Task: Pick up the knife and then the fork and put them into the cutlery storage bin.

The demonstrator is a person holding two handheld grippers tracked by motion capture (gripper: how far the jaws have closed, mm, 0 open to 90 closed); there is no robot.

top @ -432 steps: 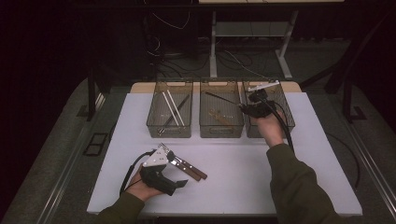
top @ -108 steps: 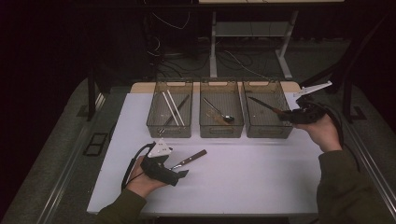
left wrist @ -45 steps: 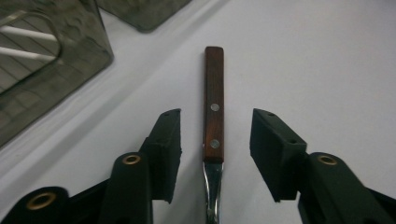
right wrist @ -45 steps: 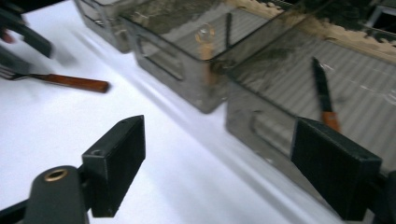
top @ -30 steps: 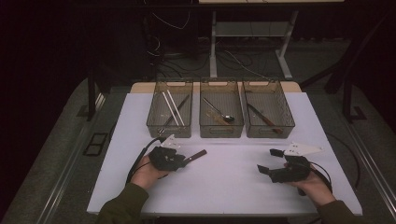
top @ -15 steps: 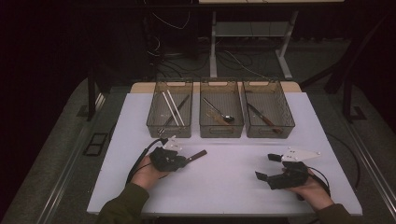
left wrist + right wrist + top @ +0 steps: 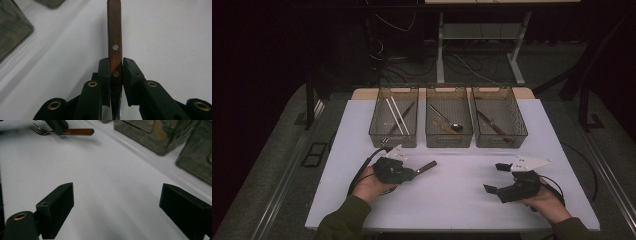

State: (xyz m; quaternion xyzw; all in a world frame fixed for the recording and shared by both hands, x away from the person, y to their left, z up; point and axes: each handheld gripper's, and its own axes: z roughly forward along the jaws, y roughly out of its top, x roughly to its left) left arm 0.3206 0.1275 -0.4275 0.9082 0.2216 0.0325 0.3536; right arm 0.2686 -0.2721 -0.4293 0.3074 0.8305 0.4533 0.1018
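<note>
Left gripper view: my left gripper point(image 7: 116, 72) is clamped on a fork point(image 7: 114, 47), the pads pressing the wooden handle at its lower rivet, just above the metal neck. Its jaws have just been closing, and the handle sits squarely between them. The handle runs straight out ahead of the jaws, its long axis in line with the gripper's own; the metal end passes back under the gripper body. In the right gripper view the tines stick out on the far side of that gripper, with the fork lying low over the white table point(image 7: 105, 170).

High view: the handle points away from my left gripper point(image 7: 408, 173) toward the three wire baskets, of which the left basket point(image 7: 377, 131) and the middle basket point(image 7: 449, 139) are closest ahead. My left hand point(image 7: 371, 185) is held low and nearly level, forearm coming in from the near edge. My right gripper point(image 7: 498, 177) stands well apart, jaws wide and empty, aimed across the table at the fork; I judge the left hand the one to carry it.
</note>
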